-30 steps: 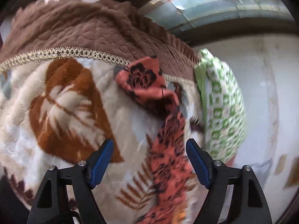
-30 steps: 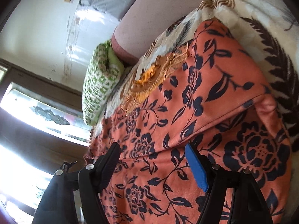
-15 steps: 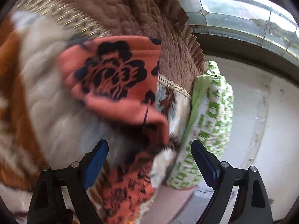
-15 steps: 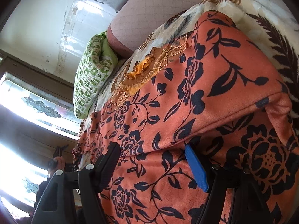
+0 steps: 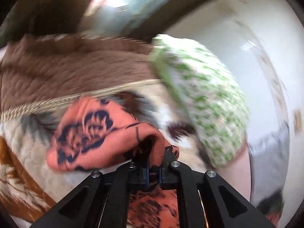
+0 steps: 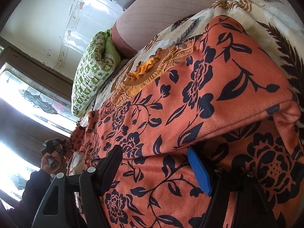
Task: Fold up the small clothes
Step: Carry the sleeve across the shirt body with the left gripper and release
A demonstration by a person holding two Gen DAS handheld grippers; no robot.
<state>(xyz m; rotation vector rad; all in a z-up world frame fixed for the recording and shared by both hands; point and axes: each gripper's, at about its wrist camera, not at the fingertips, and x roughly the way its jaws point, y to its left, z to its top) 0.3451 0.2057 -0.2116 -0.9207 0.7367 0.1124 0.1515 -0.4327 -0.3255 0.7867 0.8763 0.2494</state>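
- One orange garment (image 6: 199, 98) with dark floral print.
- One cream blanket (image 6: 266, 9) with a leaf pattern.
- One green-and-white patterned pillow (image 6: 91, 76).
- One brown quilted cover (image 5: 76, 66).
- Two grippers: the left gripper (image 5: 153, 172) and the right gripper (image 6: 157, 163).
- One hand (image 6: 50, 161) in view.

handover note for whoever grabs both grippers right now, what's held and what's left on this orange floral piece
Left gripper: its jaws have just closed, and it is shut on a bunched end of the orange floral garment.
Right gripper: jaws wide, the garment's folded edge between them; grip cannot be told.
Garment lies on the cream leaf-print blanket, one layer already doubled over near the right gripper. Green patterned pillow beyond it.
Left: bring the held end over, flatten, finish folding.
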